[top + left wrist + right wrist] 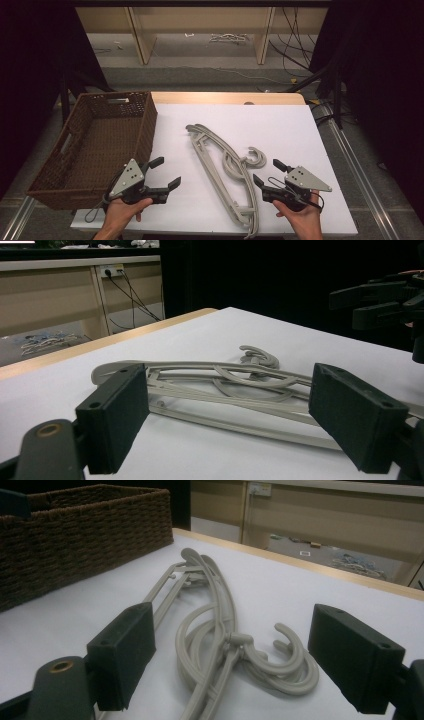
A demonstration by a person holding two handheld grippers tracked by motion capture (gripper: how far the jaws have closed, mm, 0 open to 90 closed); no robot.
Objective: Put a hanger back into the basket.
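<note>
1. I am counting one pile of grey hangers, seemingly two or three stacked, though I cannot tell the exact number; one brown wicker basket; one white table.
2. The hangers are lying flat between my two tongs, their long axis running from the near table edge away toward the far left, hooks curling toward my right tongs.
3. My left tongs are hanging released, holding nothing, just beside the basket.
4. My right tongs are also gaping wide, holding nothing, close to the hooks.
</note>
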